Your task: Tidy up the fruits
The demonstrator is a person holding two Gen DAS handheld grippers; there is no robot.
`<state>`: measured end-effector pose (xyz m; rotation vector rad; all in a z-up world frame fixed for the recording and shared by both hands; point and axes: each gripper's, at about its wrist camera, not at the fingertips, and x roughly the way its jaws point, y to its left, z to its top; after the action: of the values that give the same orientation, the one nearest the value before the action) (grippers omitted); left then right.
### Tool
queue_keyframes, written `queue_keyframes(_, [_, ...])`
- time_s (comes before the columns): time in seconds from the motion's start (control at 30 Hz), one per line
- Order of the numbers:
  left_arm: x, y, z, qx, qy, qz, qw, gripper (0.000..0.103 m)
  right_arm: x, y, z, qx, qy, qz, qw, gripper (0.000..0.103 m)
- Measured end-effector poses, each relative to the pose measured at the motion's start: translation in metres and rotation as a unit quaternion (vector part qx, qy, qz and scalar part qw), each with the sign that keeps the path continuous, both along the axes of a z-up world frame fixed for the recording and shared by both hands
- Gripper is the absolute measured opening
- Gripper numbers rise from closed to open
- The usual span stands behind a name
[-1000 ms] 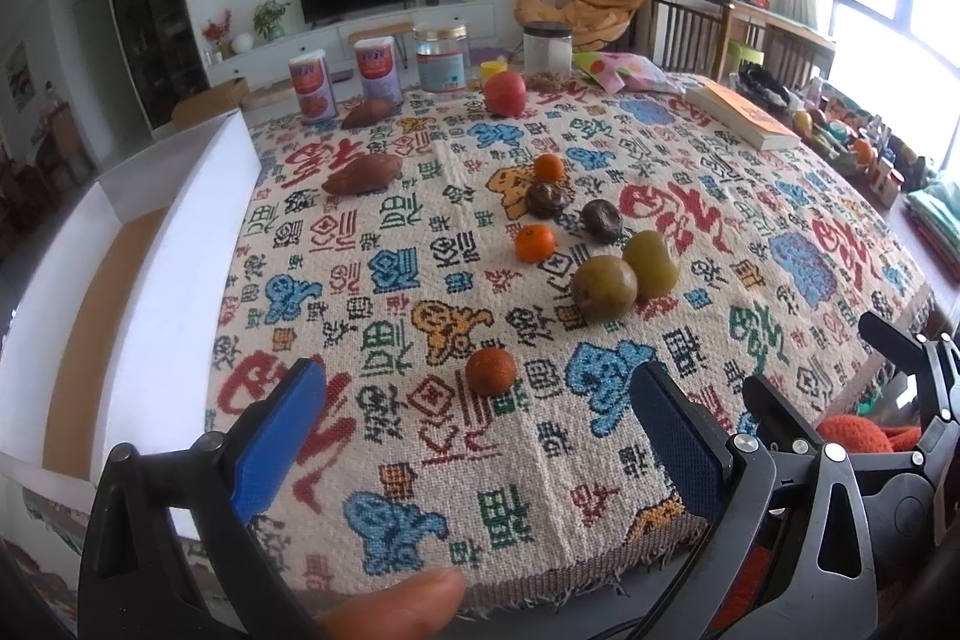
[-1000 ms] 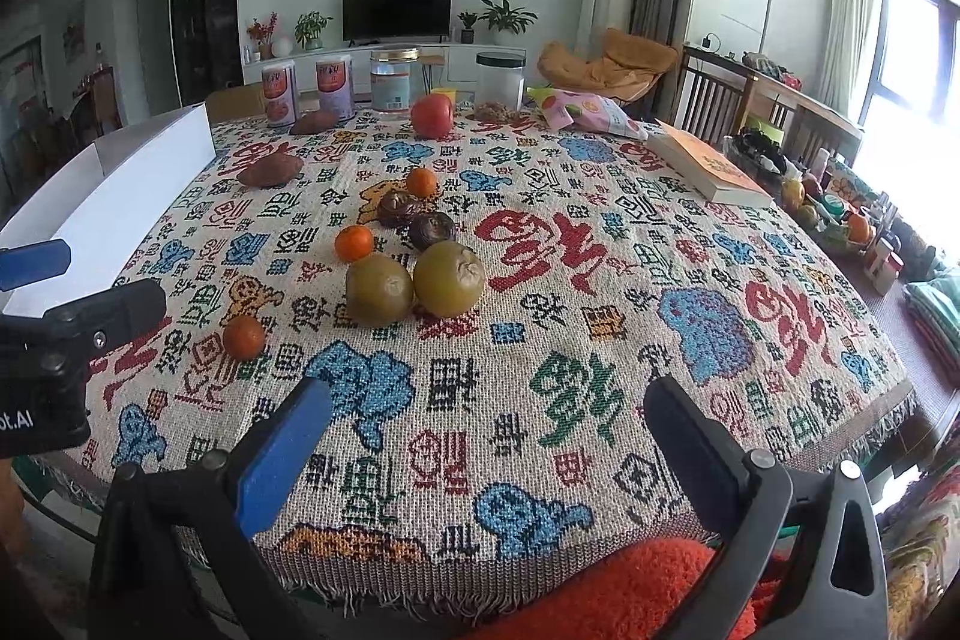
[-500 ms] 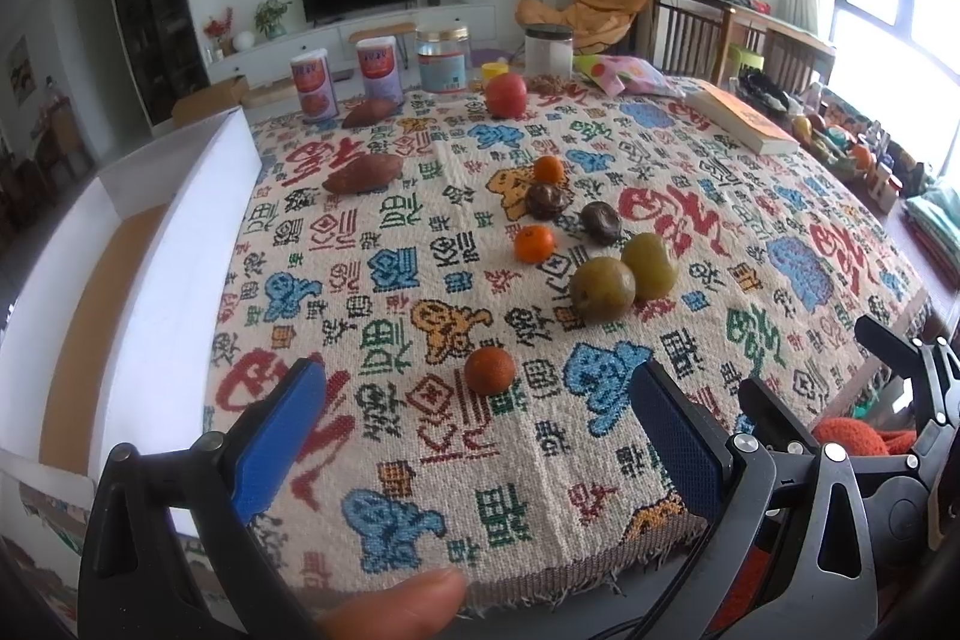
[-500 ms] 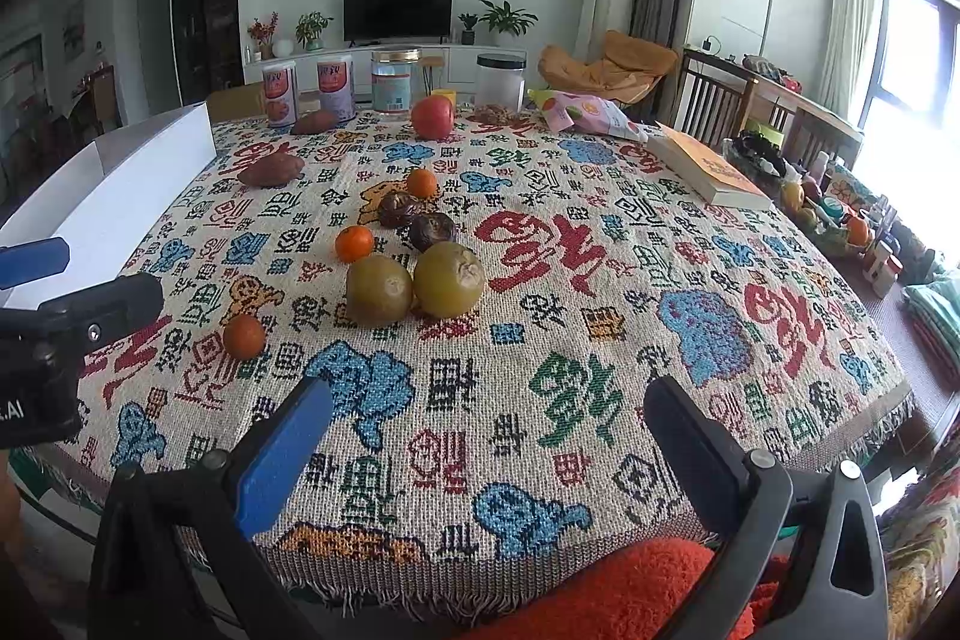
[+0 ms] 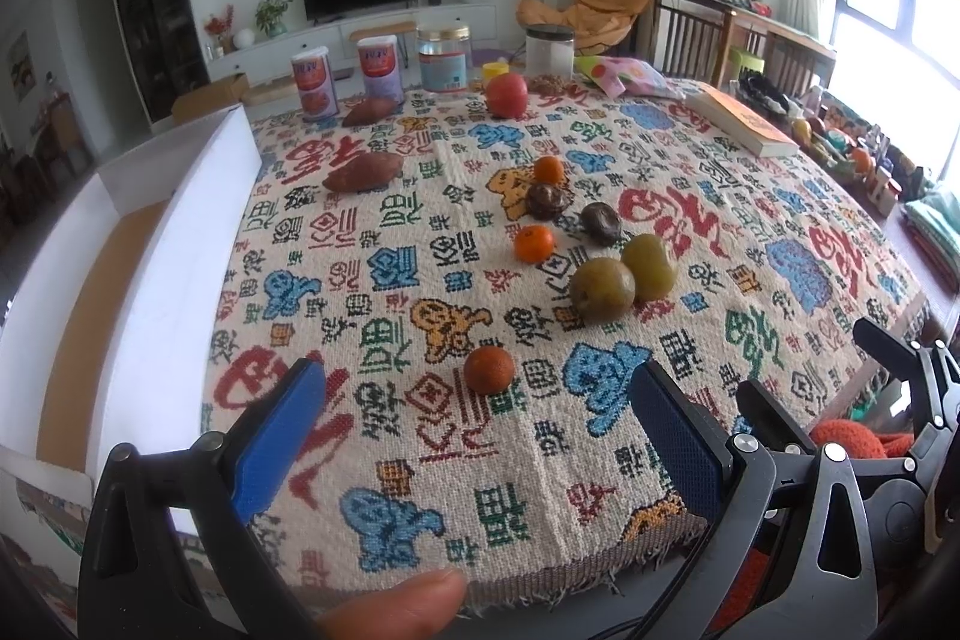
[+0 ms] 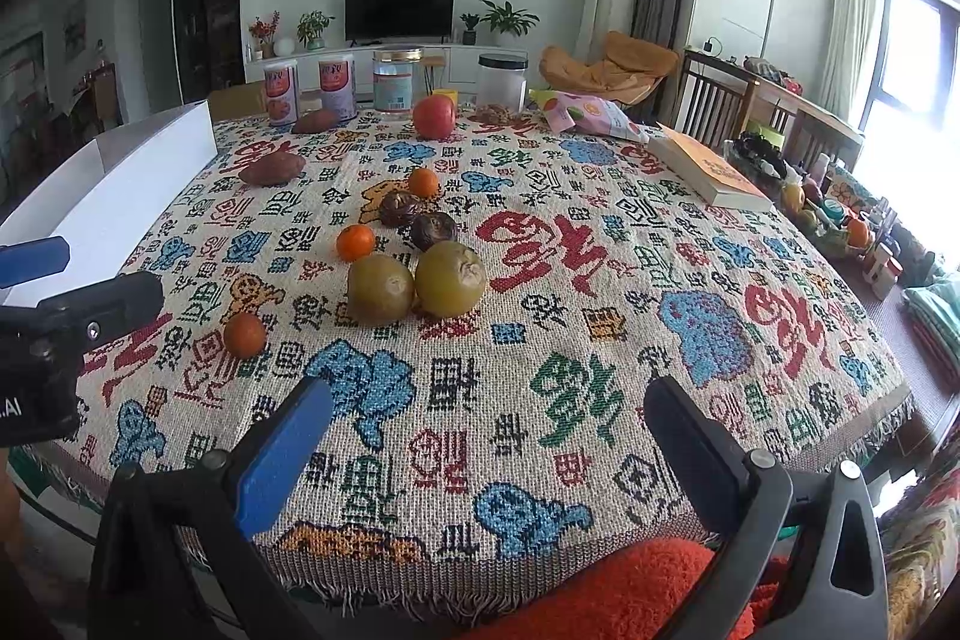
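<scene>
The fruits lie on the table (image 5: 540,460), on its patterned cloth. Nearest the left tongs (image 5: 477,403) is a small orange (image 5: 489,370), just ahead of the gap between their blue pads and not touching either. Farther in sit 2 green fruits (image 5: 624,277), touching each other, then a second orange (image 5: 534,243), 2 dark wrinkled fruits (image 5: 573,211) and a third orange (image 5: 548,169). A red fruit (image 5: 507,95) stands near the far edge. 2 brown sweet potatoes (image 5: 363,172) lie toward the far left.

The left tongs are spread wide, gripping nothing. The right tongs (image 6: 489,415) are likewise wide apart and hold nothing; they hover over the near edge of the table, with the green pair well ahead and slightly left of their gap.

A white box (image 5: 150,280) stands against the table's left side. Jars (image 5: 443,58) and a book (image 5: 744,121) sit along the far edge and right side.
</scene>
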<state>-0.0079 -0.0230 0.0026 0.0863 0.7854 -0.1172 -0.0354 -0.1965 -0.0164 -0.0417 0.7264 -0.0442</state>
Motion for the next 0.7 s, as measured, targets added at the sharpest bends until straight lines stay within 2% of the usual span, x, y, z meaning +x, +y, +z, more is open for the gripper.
queue_keyframes(0.27, [-0.001, 0.000, 0.001, -0.001, -0.001, 0.001, 1.0000, 0.102, -0.001, 0.001, 0.001, -0.010, -0.003, 0.001, 1.000, 0.103])
queue_keyframes(0.37, [-0.001, 0.001, 0.002, -0.004, -0.004, 0.003, 1.0000, 0.102, -0.003, 0.005, 0.006, -0.072, -0.026, -0.012, 0.997, 0.103])
queue_keyframes(0.43, [0.000, 0.002, 0.002, -0.006, -0.004, 0.005, 1.0000, 0.102, -0.005, 0.002, 0.010, -0.087, -0.039, -0.019, 0.995, 0.103])
queue_keyframes(0.57, [0.002, 0.002, 0.003, -0.009, -0.003, 0.005, 0.9999, 0.102, -0.001, -0.007, 0.006, -0.034, -0.022, -0.010, 0.999, 0.103])
queue_keyframes(0.7, [0.001, 0.000, 0.006, -0.009, -0.007, 0.002, 0.9999, 0.102, 0.003, -0.006, -0.004, -0.014, -0.003, 0.001, 1.000, 0.103])
